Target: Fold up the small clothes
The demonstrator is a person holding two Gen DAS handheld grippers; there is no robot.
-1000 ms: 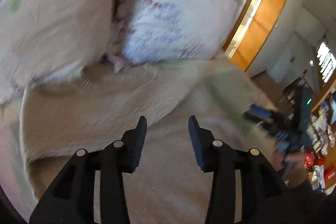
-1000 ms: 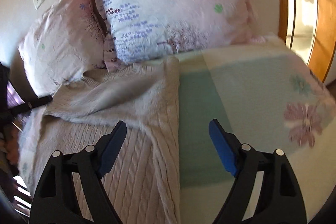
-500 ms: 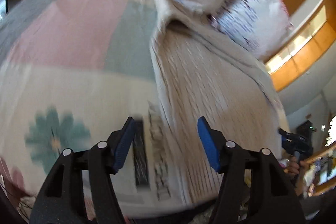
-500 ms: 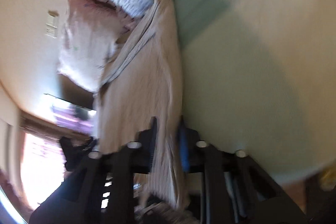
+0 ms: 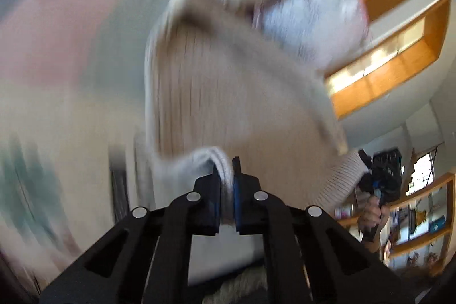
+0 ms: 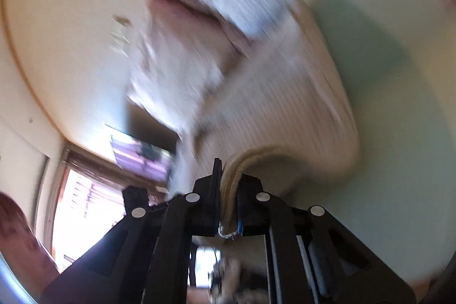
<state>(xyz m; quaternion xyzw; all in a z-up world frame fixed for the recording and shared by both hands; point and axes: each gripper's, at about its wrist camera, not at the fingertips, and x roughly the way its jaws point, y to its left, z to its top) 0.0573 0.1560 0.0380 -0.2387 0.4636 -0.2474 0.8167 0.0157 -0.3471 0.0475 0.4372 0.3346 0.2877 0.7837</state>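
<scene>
A beige ribbed knit sweater (image 5: 228,93) lies on the bed, its top toward the pillows. My left gripper (image 5: 226,181) is shut on the sweater's bottom hem, which bunches between the fingers. In the right wrist view my right gripper (image 6: 229,190) is shut on the other corner of the sweater (image 6: 287,116) hem, lifted off the bed. The right gripper also shows at the right of the left wrist view (image 5: 379,175), holding the knit edge. Both views are motion-blurred.
Floral pillows (image 5: 307,13) lie at the head of the bed. The bed cover (image 5: 57,61) has pink, green and cream patches; it shows green in the right wrist view (image 6: 399,104). Shelves (image 5: 421,218) stand at the right, a window (image 6: 85,207) at the left.
Both grippers moved from the pillow end to the sweater's bottom hem. The right shut on it half a second ago; the left has now shut too. The hem is lifting.
</scene>
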